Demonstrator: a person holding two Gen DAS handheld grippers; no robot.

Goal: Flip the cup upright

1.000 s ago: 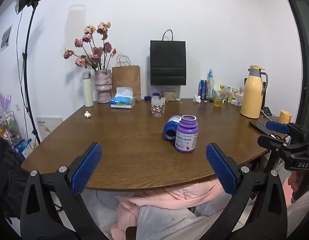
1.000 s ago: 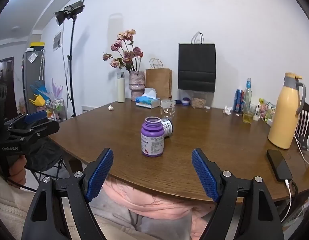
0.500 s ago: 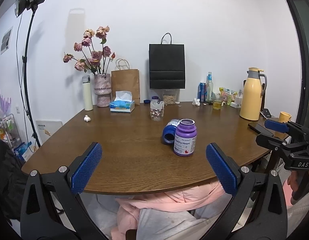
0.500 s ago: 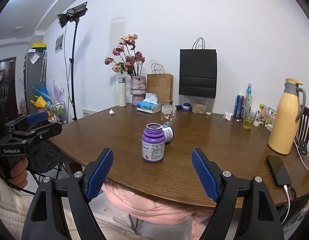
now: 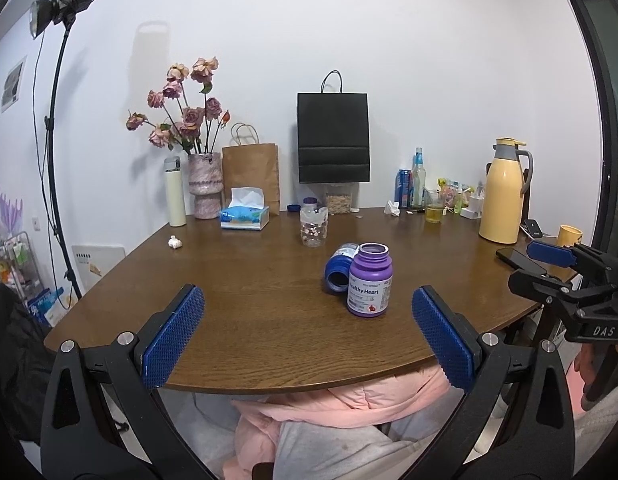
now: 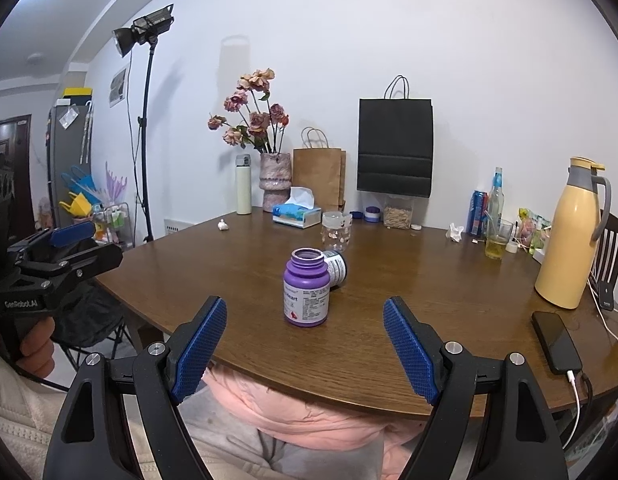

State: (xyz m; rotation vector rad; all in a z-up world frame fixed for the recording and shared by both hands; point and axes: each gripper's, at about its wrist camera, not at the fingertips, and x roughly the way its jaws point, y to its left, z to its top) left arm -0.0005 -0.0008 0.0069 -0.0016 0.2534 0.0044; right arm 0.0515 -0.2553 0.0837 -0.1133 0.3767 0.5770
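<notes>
A purple bottle (image 5: pixel 369 284) (image 6: pixel 307 288) stands upright with no lid near the table's front. A blue bottle (image 5: pixel 339 270) (image 6: pixel 336 266) lies on its side touching it from behind, open mouth facing the left wrist view. Farther back stands a clear patterned glass cup (image 5: pixel 313 227) (image 6: pixel 336 230); I cannot tell which way its mouth faces. My left gripper (image 5: pixel 308 308) hangs open in front of the table edge, holding nothing. My right gripper (image 6: pixel 306 332) is open too, aimed at the purple bottle from off the edge.
The brown wooden table (image 5: pixel 249 312) carries a tissue box (image 5: pixel 245 216), a flower vase (image 5: pixel 205 184), paper bags, drink cans, a yellow thermos (image 6: pixel 569 236) and a charging phone (image 6: pixel 557 342). A light stand (image 5: pixel 53 128) rises at the left. Pink-clad lap lies below the edge.
Both wrist views have shifted slightly, so the bottles sit a little lower in the frame. Nothing on the table has moved, and both grippers stay open.
</notes>
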